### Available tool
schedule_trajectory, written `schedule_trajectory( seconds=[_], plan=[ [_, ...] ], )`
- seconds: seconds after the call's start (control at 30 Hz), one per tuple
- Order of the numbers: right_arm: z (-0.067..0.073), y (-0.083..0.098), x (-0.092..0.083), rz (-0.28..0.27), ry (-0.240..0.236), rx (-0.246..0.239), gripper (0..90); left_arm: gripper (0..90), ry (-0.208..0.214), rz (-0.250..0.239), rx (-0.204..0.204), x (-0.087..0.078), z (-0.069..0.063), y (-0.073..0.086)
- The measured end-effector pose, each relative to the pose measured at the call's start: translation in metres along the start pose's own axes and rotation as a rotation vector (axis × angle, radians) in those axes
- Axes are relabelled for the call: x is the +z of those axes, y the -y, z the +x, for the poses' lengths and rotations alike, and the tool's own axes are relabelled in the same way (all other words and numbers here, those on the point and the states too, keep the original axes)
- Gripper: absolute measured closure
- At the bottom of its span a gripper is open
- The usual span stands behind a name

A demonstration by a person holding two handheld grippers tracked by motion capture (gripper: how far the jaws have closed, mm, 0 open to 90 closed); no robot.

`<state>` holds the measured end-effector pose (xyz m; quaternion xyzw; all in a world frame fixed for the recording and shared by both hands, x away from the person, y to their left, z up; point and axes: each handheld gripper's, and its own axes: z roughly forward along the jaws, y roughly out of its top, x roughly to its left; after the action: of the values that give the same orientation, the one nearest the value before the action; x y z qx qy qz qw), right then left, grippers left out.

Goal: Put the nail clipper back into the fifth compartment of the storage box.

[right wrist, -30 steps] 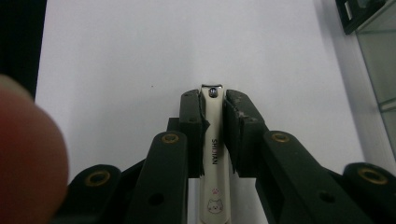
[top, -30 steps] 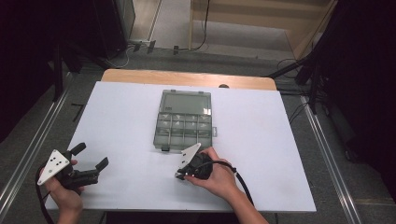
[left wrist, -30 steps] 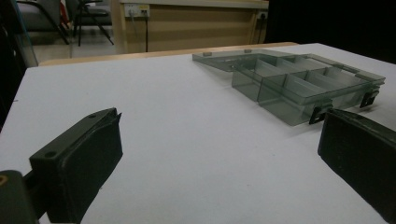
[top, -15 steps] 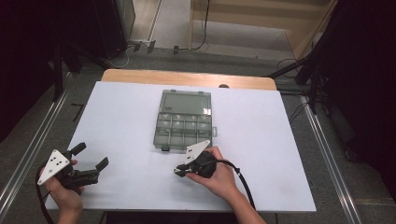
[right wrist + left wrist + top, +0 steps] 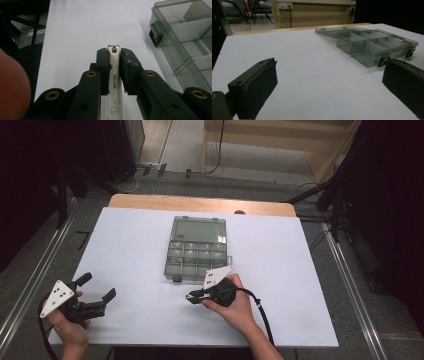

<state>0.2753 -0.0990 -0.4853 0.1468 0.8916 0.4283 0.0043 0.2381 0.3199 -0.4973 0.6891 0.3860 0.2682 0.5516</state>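
A white nail clipper (image 5: 114, 75) with a small cat print is pinched between the pads of my right gripper (image 5: 114, 56), its metal tip sticking out past the jaws. In the high view that right gripper (image 5: 194, 297) sits just in front of the open grey compartment box (image 5: 196, 251), pointing left over the white table. My left gripper (image 5: 96, 292) rests near the table's front left corner, jaws wide apart and holding nothing. From the left gripper view the compartment box (image 5: 372, 43) lies ahead to the right with its lid folded back flat.
The white tabletop (image 5: 130, 245) ends in a wooden strip (image 5: 200, 204) at the far edge. Metal rails (image 5: 350, 285) run along both sides of the table. A black cable (image 5: 262, 312) trails from the right gripper over the table's front.
The right gripper has shifted slightly right and turned a little while keeping hold of the nail clipper. The left gripper has stayed put.
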Motion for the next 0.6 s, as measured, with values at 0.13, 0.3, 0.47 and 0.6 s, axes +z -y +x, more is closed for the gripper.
schedule_trajectory(
  seconds=[0.13,0.3,0.47,0.6],
  plan=[
    [-0.0025,0.0001,-0.0030,-0.025,-0.003,0.017,79.4,0.0,0.001,0.000,0.000,-0.0003,0.0000,0.0001],
    [-0.0043,-0.0009,-0.0056,-0.057,-0.007,0.030,79.4,0.0,0.000,0.002,0.002,0.0001,-0.0003,-0.0001],
    [-0.0056,-0.0026,-0.0074,-0.086,-0.011,0.038,79.4,0.0,0.000,0.001,0.003,0.0002,-0.0003,0.0000],
    [-0.0068,-0.0042,-0.0093,-0.109,-0.015,0.045,79.4,0.0,0.003,0.000,0.001,0.0001,0.0000,0.0000]
  ],
)
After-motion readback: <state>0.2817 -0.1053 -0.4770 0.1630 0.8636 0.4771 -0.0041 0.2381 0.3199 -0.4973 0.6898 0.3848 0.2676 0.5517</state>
